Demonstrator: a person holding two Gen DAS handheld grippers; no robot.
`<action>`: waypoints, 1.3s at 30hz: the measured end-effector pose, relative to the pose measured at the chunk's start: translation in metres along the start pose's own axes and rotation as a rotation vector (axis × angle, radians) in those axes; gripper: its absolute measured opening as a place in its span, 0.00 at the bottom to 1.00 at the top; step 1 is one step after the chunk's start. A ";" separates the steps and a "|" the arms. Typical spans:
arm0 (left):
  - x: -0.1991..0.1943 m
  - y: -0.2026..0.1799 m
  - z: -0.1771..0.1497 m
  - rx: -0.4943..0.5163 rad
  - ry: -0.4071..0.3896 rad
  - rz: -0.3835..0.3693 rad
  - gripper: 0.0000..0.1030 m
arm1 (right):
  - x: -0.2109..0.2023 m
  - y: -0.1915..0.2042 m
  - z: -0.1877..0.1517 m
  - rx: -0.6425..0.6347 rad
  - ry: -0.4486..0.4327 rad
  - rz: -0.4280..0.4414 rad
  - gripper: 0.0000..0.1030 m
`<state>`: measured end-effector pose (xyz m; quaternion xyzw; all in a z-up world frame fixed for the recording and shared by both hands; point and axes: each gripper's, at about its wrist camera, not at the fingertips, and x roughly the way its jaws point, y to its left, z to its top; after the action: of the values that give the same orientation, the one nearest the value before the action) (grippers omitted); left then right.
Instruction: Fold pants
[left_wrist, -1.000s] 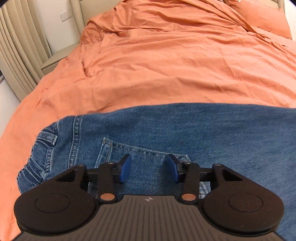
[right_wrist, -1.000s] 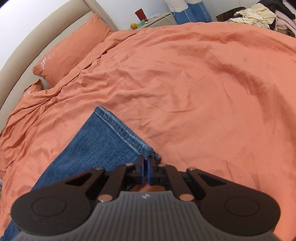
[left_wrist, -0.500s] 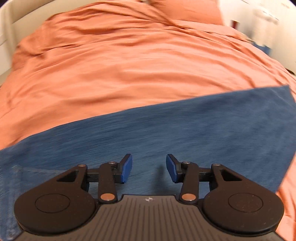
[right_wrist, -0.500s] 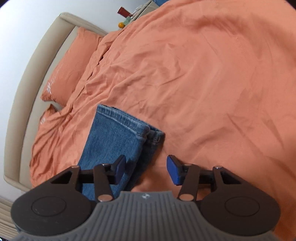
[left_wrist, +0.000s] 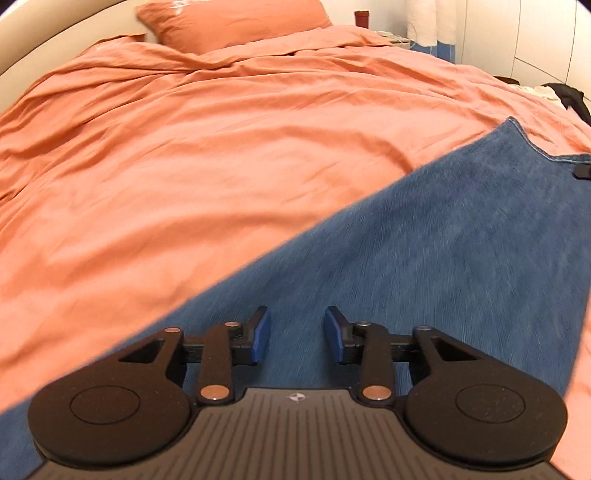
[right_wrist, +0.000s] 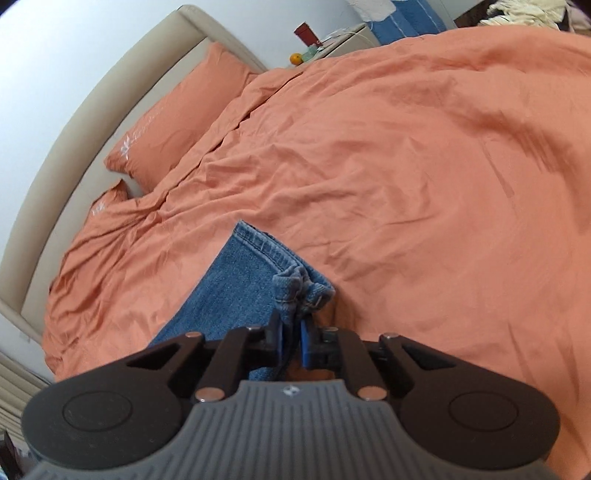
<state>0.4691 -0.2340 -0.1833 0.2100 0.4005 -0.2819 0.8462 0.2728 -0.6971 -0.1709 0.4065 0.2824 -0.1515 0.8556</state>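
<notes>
Blue jeans (left_wrist: 424, 258) lie flat on the orange bed cover, with the legs stacked. My left gripper (left_wrist: 297, 338) is open and empty, low over the middle of the legs. In the right wrist view the hem end of the jeans (right_wrist: 255, 273) points toward the pillows. My right gripper (right_wrist: 291, 334) is shut on the near corner of the hem, and the denim bunches up between the blue pads.
The orange duvet (right_wrist: 406, 166) covers the whole bed. Orange pillows (right_wrist: 184, 114) lie against the beige headboard (right_wrist: 92, 107). A nightstand (right_wrist: 332, 40) with a red cup and an orange stands beyond. Clothes are piled at the far right (right_wrist: 524, 11).
My right gripper opened half a second ago and has now shut on the hem corner. My left gripper has swung right along the jeans, from the waist pocket to the legs.
</notes>
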 end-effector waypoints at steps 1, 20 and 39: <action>0.006 -0.001 0.006 0.007 -0.004 0.007 0.39 | 0.000 0.001 0.001 -0.013 0.003 -0.002 0.04; 0.020 -0.026 0.039 0.051 0.008 0.093 0.32 | -0.001 0.010 0.007 -0.052 0.012 -0.024 0.03; -0.039 -0.098 -0.035 0.124 0.053 -0.217 0.04 | -0.081 0.140 0.020 -0.301 -0.088 0.073 0.03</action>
<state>0.3655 -0.2750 -0.1856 0.2248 0.4250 -0.3903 0.7852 0.2843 -0.6226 -0.0266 0.2766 0.2494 -0.0941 0.9233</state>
